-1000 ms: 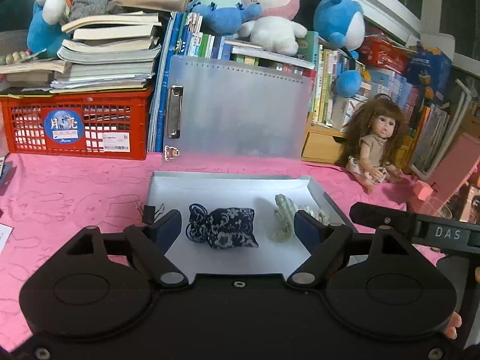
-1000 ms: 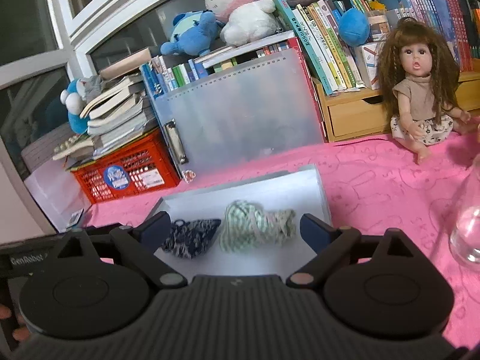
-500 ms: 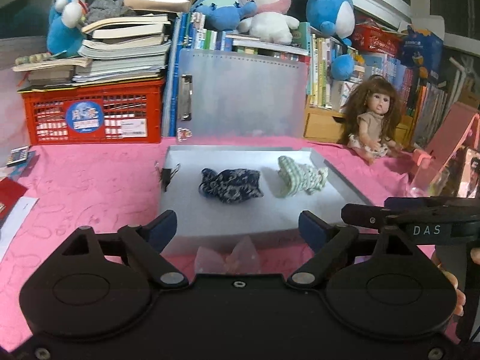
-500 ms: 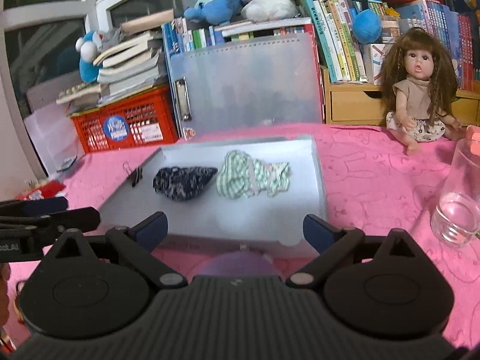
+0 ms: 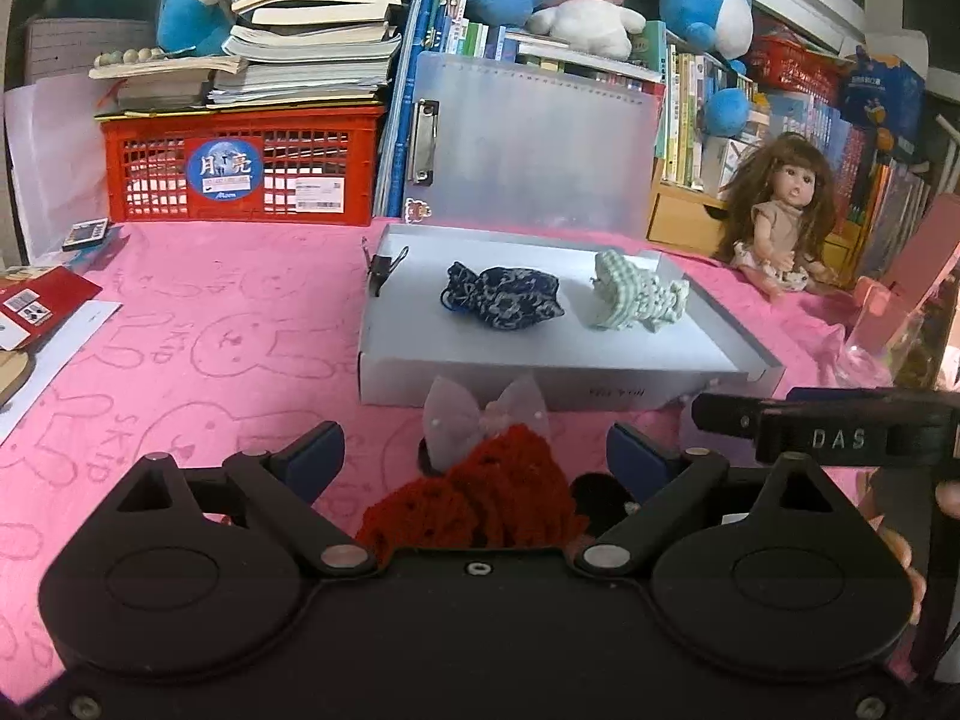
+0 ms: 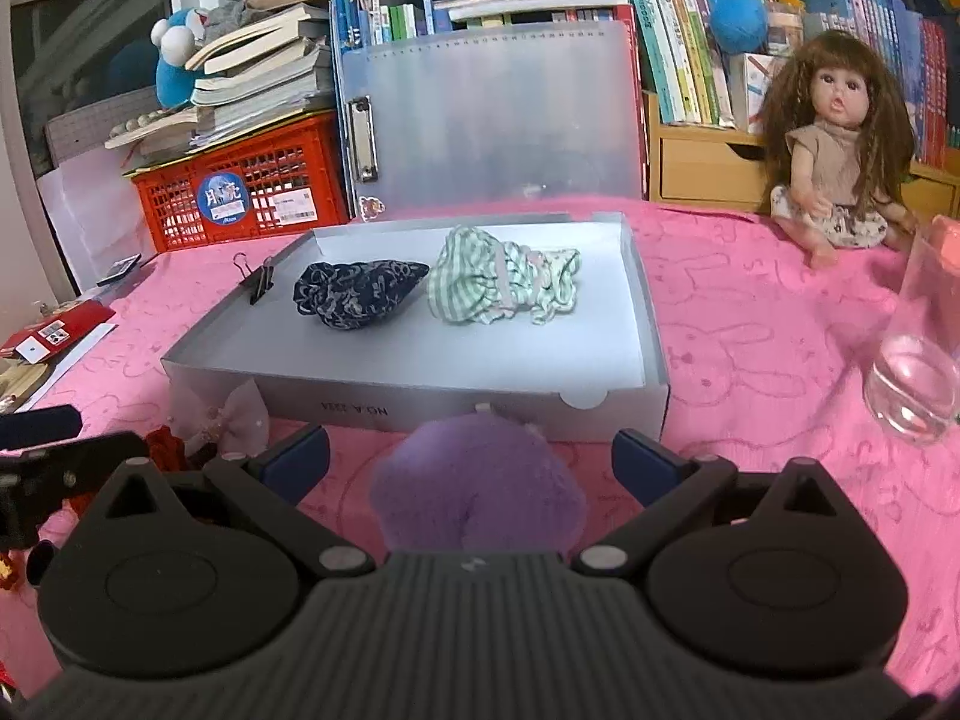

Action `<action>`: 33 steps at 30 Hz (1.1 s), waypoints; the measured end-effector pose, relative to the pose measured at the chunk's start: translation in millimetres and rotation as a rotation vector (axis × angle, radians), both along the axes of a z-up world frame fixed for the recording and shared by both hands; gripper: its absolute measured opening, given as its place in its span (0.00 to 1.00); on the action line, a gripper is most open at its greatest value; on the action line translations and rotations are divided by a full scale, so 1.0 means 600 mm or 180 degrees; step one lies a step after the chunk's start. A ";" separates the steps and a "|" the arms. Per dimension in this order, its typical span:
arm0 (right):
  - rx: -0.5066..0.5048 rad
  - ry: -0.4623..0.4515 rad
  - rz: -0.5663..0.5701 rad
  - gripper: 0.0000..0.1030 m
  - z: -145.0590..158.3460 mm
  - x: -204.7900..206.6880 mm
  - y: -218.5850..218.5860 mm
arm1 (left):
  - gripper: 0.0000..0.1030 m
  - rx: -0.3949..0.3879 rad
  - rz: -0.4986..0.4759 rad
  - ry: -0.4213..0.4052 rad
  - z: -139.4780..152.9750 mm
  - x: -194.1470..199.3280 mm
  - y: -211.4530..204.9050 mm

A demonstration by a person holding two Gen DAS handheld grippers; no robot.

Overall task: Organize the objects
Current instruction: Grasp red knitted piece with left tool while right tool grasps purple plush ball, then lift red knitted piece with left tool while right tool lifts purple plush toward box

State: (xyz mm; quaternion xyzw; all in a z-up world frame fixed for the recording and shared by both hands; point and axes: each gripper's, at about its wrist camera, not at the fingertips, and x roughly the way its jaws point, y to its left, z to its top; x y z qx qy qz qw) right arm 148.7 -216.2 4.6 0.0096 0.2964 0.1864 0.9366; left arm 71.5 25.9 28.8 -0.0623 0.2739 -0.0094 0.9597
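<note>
A shallow grey box on the pink cloth holds a dark blue floral pouch and a green striped pouch. My left gripper is open over a red crocheted piece with a sheer pink bow, in front of the box. My right gripper is open around a fluffy purple ball on the cloth before the box. The bow also shows in the right wrist view.
A black binder clip sits on the box's left rim. A glass stands at right. A doll, a red crate under books, a clear clipboard and plush toys line the back. Cards lie at left.
Both grippers have pulled back from over the box toward the near side. The red crocheted piece with bow and the purple ball have come into view between the fingers.
</note>
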 end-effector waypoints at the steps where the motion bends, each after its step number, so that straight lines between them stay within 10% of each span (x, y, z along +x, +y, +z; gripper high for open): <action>1: -0.0005 0.0001 -0.0003 1.00 -0.002 0.000 0.000 | 0.92 0.0022 0.0013 0.0002 -0.003 -0.001 -0.001; 33: -0.0204 0.0089 -0.0027 1.00 -0.034 0.008 0.016 | 0.93 -0.0048 0.0206 0.0191 -0.045 0.013 -0.006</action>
